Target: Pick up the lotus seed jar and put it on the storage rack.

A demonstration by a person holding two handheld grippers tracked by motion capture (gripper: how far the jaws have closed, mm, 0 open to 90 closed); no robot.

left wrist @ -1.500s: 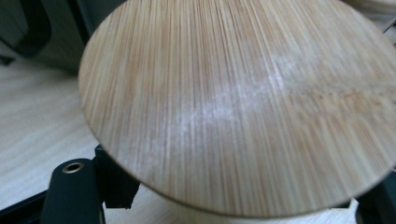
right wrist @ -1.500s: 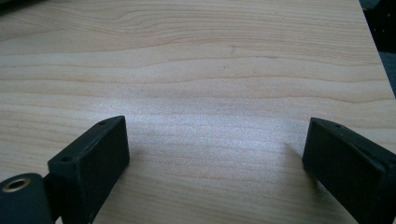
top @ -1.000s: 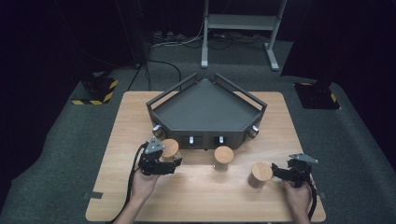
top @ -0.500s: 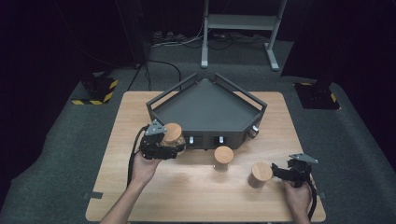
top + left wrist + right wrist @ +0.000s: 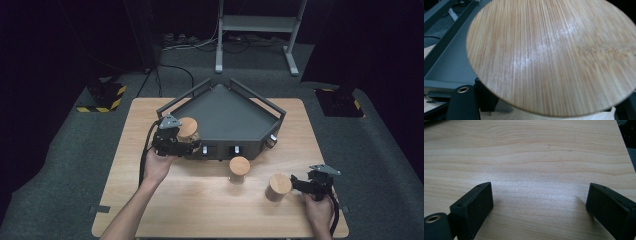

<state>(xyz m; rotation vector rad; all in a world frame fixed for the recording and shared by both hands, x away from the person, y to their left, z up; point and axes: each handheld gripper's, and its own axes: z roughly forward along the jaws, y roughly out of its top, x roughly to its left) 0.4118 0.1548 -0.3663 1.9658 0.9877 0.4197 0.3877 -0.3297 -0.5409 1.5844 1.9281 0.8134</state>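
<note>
Overhead, I saw my left gripper (image 5: 181,141) clamped on a wooden-lidded jar (image 5: 187,129), held at the front left corner of the dark grey tray (image 5: 227,112), above the table (image 5: 210,210). A second jar (image 5: 239,169) stood just in front of the tray, and a third jar (image 5: 278,187) sat just beside my right gripper (image 5: 299,184), apart from its jaws. Along the left gripper (image 5: 544,110), the bamboo lid (image 5: 554,55) loomed close over the jaws, with the tray's wall (image 5: 446,62) behind. Along the right gripper (image 5: 537,202), the jaws stood wide apart over bare wood (image 5: 531,157), holding nothing.
</note>
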